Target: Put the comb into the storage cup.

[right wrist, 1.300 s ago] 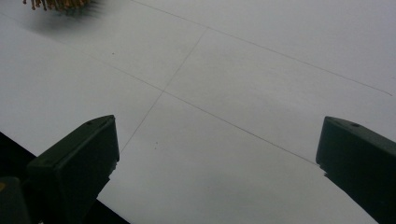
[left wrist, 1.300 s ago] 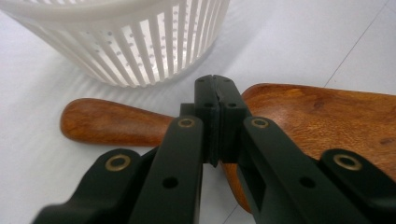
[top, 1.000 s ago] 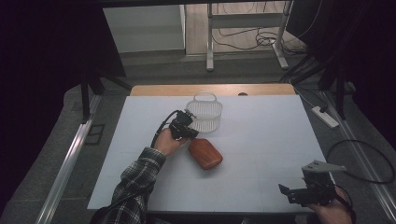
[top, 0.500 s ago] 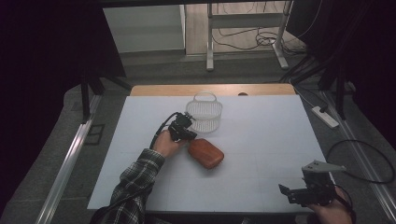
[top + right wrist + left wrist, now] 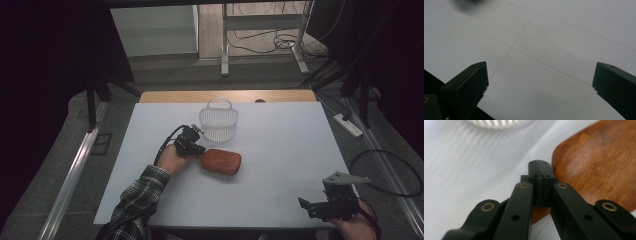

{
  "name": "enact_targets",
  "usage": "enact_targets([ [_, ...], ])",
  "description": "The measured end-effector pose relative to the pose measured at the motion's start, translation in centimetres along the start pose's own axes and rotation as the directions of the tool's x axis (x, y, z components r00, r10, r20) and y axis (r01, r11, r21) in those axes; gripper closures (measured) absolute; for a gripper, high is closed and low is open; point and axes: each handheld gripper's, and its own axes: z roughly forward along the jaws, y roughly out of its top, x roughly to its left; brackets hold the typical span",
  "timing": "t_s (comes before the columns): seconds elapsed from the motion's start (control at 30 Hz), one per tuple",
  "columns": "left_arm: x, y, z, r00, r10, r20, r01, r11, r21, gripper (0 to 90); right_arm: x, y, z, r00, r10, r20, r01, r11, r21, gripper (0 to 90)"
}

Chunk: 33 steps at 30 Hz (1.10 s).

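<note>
A reddish-brown, rounded, loaf-like object (image 5: pixel 221 161) lies on the white table (image 5: pixel 280 145), just in front of a white ribbed basket (image 5: pixel 218 122) with a handle. My left gripper (image 5: pixel 200 148) rests at the object's left end. In the left gripper view its jaws are pressed together at the tips (image 5: pixel 539 163), with nothing visible between them, and the brown object (image 5: pixel 599 165) lies right beside and under them. My right gripper (image 5: pixel 312 207) is low at the table's front right edge. Its fingers (image 5: pixel 466 85) stand wide apart over bare table.
The basket's rim (image 5: pixel 496 122) shows at the top of the left gripper view. A wooden strip (image 5: pixel 225 96) runs along the table's far edge. Cables and a power strip (image 5: pixel 350 125) lie on the floor to the right. Metal rails flank the table.
</note>
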Motion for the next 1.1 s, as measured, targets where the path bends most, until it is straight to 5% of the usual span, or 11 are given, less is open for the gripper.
enact_targets([
  [0.43, -0.6, -2.3, -0.8, 0.9992, -0.033, 0.022, 0.033, 0.9995, -0.003, 89.1, 0.1, 0.0, 0.0, 1.0000, -0.004, 0.001, 0.004, 1.000, 0.002, 0.2],
  [1.1, -3.4, -5.4, -2.0, 0.9930, -0.106, 0.050, 0.107, 0.9941, -0.014, 89.1, 0.1, 0.1, 0.1, 0.9999, -0.015, -0.005, 0.015, 1.000, 0.005, 0.4],
])
